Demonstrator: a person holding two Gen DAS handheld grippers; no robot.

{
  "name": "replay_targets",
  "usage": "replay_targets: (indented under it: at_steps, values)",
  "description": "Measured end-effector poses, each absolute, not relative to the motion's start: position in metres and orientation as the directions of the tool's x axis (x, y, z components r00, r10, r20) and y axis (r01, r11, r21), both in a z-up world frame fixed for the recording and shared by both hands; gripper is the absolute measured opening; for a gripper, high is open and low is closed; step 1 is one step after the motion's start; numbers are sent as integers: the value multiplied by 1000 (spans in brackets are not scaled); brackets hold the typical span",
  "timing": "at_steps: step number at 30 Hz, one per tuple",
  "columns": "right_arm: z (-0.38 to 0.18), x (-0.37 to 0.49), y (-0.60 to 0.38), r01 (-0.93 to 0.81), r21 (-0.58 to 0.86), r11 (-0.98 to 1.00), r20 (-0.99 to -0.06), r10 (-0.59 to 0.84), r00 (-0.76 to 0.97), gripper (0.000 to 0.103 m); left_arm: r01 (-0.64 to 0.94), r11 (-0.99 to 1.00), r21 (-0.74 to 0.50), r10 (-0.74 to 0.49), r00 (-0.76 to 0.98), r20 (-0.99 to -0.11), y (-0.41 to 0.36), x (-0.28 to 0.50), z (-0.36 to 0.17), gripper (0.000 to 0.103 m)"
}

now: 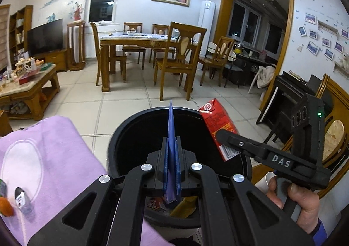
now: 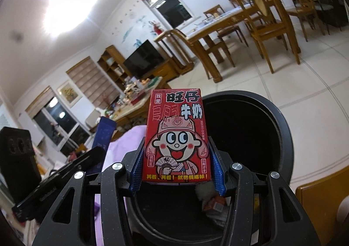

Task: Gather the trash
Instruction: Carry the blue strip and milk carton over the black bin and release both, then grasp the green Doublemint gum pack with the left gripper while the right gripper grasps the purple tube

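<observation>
A black round trash bin (image 1: 122,137) stands below both grippers and also shows in the right wrist view (image 2: 272,124). My left gripper (image 1: 171,158) is shut on a flat blue wrapper (image 1: 171,132), held edge-on above the bin's opening. My right gripper (image 2: 177,172) is shut on a red milk carton (image 2: 176,134) with a cartoon face, held over the bin. The carton (image 1: 218,126) and right gripper (image 1: 231,143) show in the left wrist view at the bin's right rim. The blue wrapper (image 2: 103,134) shows in the right wrist view. Wrappers (image 1: 183,209) lie in the bin.
A lilac cloth (image 1: 50,158) covers the surface left of the bin, with a small bottle (image 1: 21,200) and an orange thing (image 1: 5,206) on it. A paper cup (image 1: 265,180) is right of the bin. A dining table with chairs (image 1: 150,50) stands beyond on tiled floor.
</observation>
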State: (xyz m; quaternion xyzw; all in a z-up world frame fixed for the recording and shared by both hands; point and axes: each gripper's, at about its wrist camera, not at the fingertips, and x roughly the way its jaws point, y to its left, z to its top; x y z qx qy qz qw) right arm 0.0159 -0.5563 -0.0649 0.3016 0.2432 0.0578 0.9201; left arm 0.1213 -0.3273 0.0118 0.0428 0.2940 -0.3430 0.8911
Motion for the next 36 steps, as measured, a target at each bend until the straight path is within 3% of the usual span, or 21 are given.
replay_targets:
  at_steps: [8, 11, 12, 13, 15, 27, 36]
  values:
    - [-80, 21, -569, 77, 596, 799, -426, 233, 874, 52, 649, 752, -116, -587, 578, -567, -340, 122, 9, 10]
    - [-81, 17, -566, 90, 603, 793, -430, 227, 874, 67, 654, 750, -104, -579, 573, -580, -344, 120, 9, 15]
    - [-80, 13, -563, 96, 607, 789, -428, 224, 875, 69, 653, 750, -106, -579, 570, -583, -346, 121, 10, 32]
    - [-81, 12, -562, 100, 609, 787, -429, 221, 876, 69, 650, 751, -114, -581, 570, -581, -345, 120, 11, 58]
    - [-81, 12, -560, 101, 603, 791, -432, 218, 875, 69, 639, 761, -115, -582, 593, -557, -342, 119, 16, 82]
    - [-61, 22, -507, 24, 561, 827, -435, 270, 859, 69, 579, 808, -109, -534, 641, -551, -281, 105, 34, 83]
    - [-39, 50, -381, -192, 478, 857, -498, 444, 745, 69, 327, 942, -80, -303, 722, -622, -144, 133, 36, 82]
